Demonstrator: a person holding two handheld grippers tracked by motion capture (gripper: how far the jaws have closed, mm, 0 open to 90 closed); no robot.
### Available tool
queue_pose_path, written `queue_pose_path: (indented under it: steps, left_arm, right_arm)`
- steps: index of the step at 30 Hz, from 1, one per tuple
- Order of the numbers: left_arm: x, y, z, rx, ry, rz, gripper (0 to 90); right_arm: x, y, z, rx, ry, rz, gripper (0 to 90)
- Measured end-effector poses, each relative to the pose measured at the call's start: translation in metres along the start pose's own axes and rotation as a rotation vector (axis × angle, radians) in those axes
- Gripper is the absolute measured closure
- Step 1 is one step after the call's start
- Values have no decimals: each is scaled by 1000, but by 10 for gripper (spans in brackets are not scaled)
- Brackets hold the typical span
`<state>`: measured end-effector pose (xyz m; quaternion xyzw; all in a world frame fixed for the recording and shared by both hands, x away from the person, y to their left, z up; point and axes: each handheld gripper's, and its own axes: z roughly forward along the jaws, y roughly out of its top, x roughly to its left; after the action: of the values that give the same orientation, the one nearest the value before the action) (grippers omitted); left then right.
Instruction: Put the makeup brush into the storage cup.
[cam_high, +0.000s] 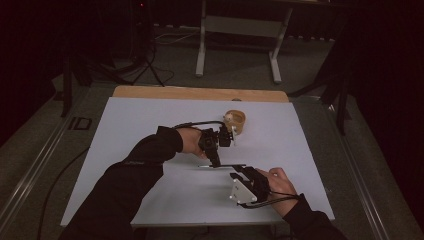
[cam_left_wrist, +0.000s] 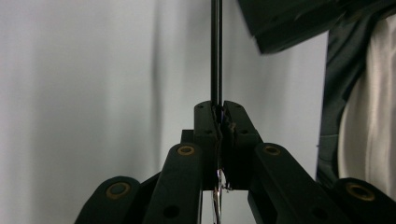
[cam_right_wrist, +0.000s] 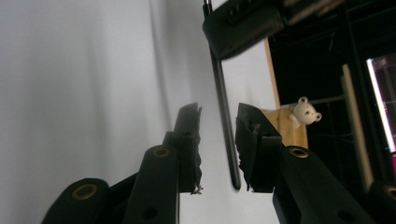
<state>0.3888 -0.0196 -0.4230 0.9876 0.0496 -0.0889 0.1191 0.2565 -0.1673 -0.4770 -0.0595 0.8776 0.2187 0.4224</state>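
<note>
Rod (cam_left_wrist: 215, 51) clamped in left tool (cam_high: 216, 161), its free end between the separated jaws of right tool (cam_high: 243, 175).
Left tool is closed on the thin black rod above the white surface (cam_high: 150, 125); right tool stands apart around the rod tip — contact cannot be determined. Wooden cup (cam_high: 235, 121) with white bear figure (cam_right_wrist: 303, 111) stands near, beyond the left hand (cam_high: 192, 141).
</note>
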Motion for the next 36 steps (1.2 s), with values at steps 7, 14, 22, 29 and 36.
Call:
queue_pose_path:
  steps: [7,14,22,29,36]
  left_arm:
    - [-3,6,0,3,-3,7,852]
    - [-4,8,0,2,-3,3,852]
    - [-2,8,1,-9,-11,-14,852]
    - [-2,10,4,8,-23,-29,851]
    - [-1,8,2,-30,-20,-19,840]
  right_arm:
    - [4,14,13,46,-31,-67,704]
    - [2,18,19,86,-40,-64,740]
    - [2,18,22,102,-21,-68,767]
    - [1,22,25,113,8,-67,849]
    - [-1,22,25,126,27,-33,859]
